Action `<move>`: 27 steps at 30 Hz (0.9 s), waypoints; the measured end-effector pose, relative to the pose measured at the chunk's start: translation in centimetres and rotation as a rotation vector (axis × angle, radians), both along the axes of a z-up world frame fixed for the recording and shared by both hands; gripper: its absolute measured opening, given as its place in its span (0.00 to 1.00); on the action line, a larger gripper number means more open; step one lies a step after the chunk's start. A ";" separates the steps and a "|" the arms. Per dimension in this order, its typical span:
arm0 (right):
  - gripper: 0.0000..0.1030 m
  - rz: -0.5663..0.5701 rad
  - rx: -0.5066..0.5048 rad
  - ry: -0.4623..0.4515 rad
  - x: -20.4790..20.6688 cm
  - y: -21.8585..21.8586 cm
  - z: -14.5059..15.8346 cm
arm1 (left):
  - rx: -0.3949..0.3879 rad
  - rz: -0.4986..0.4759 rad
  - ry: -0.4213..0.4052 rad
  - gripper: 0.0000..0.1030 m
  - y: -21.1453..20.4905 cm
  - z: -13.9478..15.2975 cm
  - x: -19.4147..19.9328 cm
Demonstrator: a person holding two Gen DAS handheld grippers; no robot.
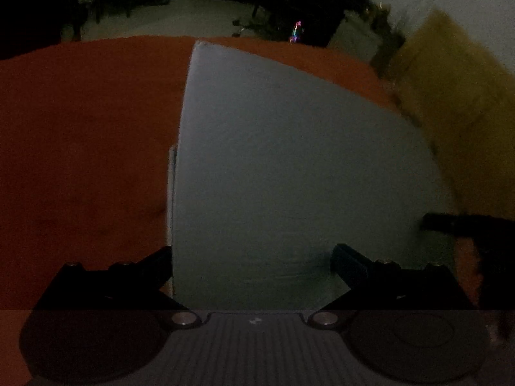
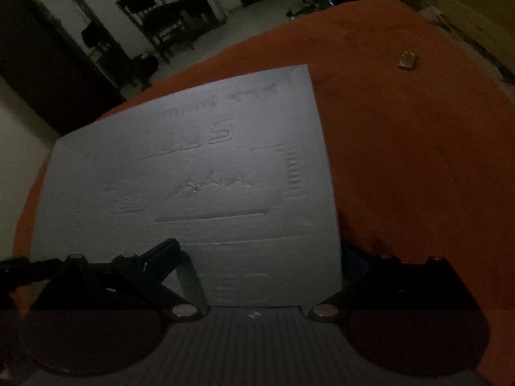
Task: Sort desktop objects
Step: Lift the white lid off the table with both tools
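Note:
A flat grey box (image 2: pixel 193 177) with embossed print lies on the orange tablecloth (image 2: pixel 402 160). It fills the left wrist view (image 1: pixel 273 160) too. My left gripper (image 1: pixel 254 263) has its jaws wide, one finger at the box's left edge and one on its top near the right. My right gripper (image 2: pixel 257 257) also has its jaws wide, the left finger (image 2: pixel 161 257) resting on the box top and the right finger beside its right edge. Neither is closed on the box. A small gold object (image 2: pixel 407 60) lies far right on the cloth.
The room is dim. A yellow cloth or curtain (image 1: pixel 460 122) hangs at the right in the left wrist view. Dark chairs and a desk (image 2: pixel 167 22) stand on the floor beyond the table edge.

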State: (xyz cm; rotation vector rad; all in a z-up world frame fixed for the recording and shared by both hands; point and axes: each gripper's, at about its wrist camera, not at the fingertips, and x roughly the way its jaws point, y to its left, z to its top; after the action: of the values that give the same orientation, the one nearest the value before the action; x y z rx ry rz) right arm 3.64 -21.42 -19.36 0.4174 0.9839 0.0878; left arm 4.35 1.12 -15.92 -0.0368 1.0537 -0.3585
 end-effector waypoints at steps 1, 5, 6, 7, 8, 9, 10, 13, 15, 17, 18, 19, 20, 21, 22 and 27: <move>0.99 0.020 -0.047 -0.017 -0.1 0.8 -0.3 | 0.055 -0.008 0.003 1.00 0.0 -0.8 0.1; 1.00 0.038 -0.228 -0.065 -0.5 2.7 -0.5 | 0.059 0.050 0.013 0.99 2.0 -2.4 1.0; 1.00 0.035 -0.223 -0.073 -0.4 2.8 -0.5 | 0.067 0.081 0.016 0.99 2.4 -2.4 1.4; 1.00 0.031 -0.218 -0.081 -0.3 2.9 -0.5 | 0.079 0.089 0.016 0.99 2.8 -2.4 1.7; 1.00 0.032 -0.216 -0.075 -0.5 2.8 -0.4 | 0.082 0.082 0.011 0.99 3.2 -2.3 1.9; 1.00 0.033 -0.215 -0.068 -0.8 2.7 -0.4 | 0.081 0.071 0.002 0.99 3.3 -2.3 2.1; 1.00 0.036 -0.223 -0.062 -0.6 2.6 -0.5 | 0.081 0.059 -0.005 0.99 3.3 -2.3 2.2; 1.00 0.051 -0.237 -0.054 -0.6 1.8 -1.4 | 0.051 0.029 0.000 0.99 3.9 -2.9 2.2; 1.00 0.052 -0.205 -0.048 -1.4 0.8 -1.3 | 0.004 0.026 0.012 1.00 4.1 -3.2 2.3; 1.00 0.060 -0.137 -0.026 -1.9 -0.1 -1.5 | -0.038 0.006 0.027 0.99 3.3 -3.6 2.7; 1.00 0.074 -0.071 -0.004 -1.2 -0.7 -2.0 | -0.048 -0.002 0.026 0.99 3.3 -3.5 2.4; 1.00 0.073 -0.034 0.012 -1.0 -0.9 -2.3 | -0.044 -0.013 0.014 0.99 2.9 -3.1 1.9; 1.00 0.048 -0.036 0.026 -1.2 -1.1 -2.3 | -0.038 -0.024 0.003 0.99 2.5 -2.6 1.3; 1.00 0.043 -0.027 0.009 -1.2 -1.4 -2.2 | -0.019 -0.035 -0.011 0.99 2.2 -2.1 0.6; 1.00 0.046 -0.030 -0.017 -1.5 -1.7 -2.0 | -0.002 -0.060 -0.023 0.99 2.0 -1.6 0.1; 1.00 0.078 -0.118 -0.065 -3.0 -2.8 -1.3 | 0.138 -0.156 -0.005 0.99 0.9 -1.8 -1.1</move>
State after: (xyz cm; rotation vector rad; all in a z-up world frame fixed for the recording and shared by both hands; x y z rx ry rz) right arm 0.68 -24.18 -20.69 0.2668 0.9361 0.1124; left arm 3.29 2.02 -17.71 0.1710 1.0772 -0.4256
